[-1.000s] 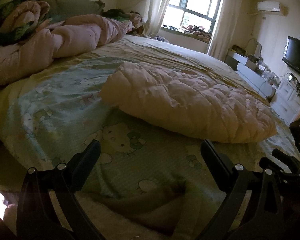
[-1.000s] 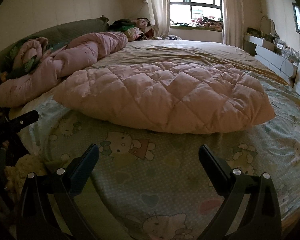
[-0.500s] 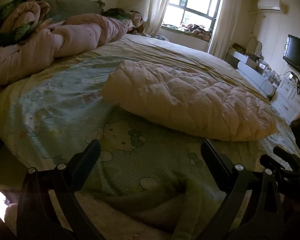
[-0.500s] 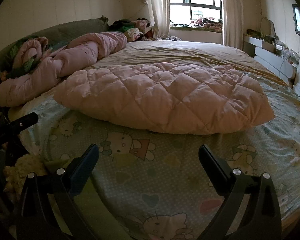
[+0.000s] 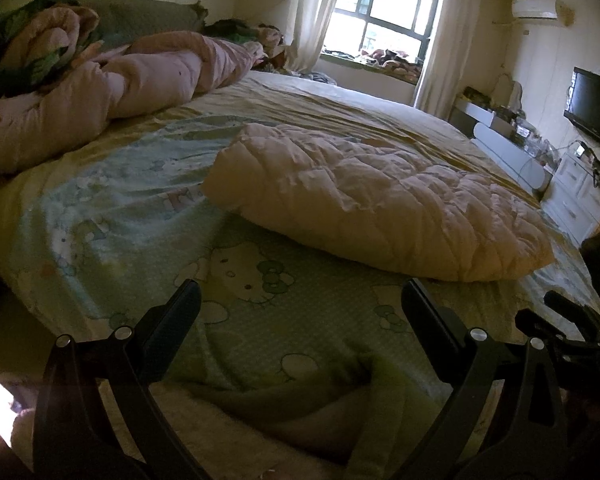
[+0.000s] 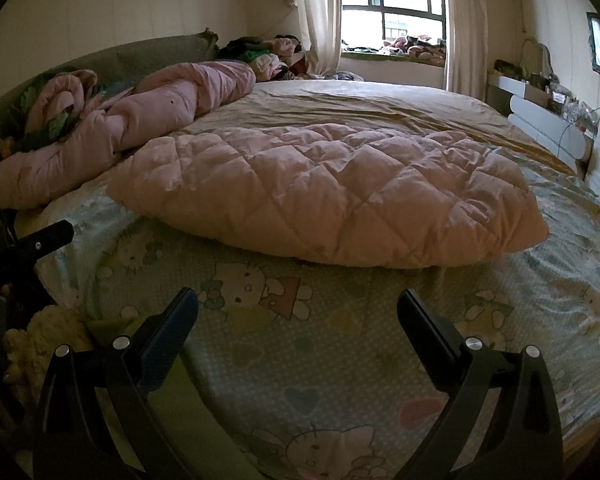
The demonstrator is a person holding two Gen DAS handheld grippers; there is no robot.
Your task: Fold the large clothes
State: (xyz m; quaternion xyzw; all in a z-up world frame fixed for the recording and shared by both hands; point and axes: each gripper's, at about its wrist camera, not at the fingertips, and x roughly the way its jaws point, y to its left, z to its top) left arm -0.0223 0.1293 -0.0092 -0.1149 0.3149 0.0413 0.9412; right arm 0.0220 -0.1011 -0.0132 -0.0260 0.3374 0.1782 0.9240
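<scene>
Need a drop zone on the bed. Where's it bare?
Bare: cartoon-print sheet between both open grippers and the folded quilted garment; also the tan sheet beyond it, toward the window. Crowded: bundled pink duvet and clothes pile along the headboard side.

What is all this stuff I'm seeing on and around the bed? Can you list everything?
Quilted garment: one, pale pink, flat mid-bed.
Bedsheet: one, light green cartoon-cat print, covering the bed.
Bunched duvet: one, pink, along the headboard side.
Window: one, bright, far wall, cream curtains.
Television: one, black, right wall.
Air conditioner: one, white, high right.
Left gripper: black, jaws open, empty.
Right gripper: black, jaws open, empty.
</scene>
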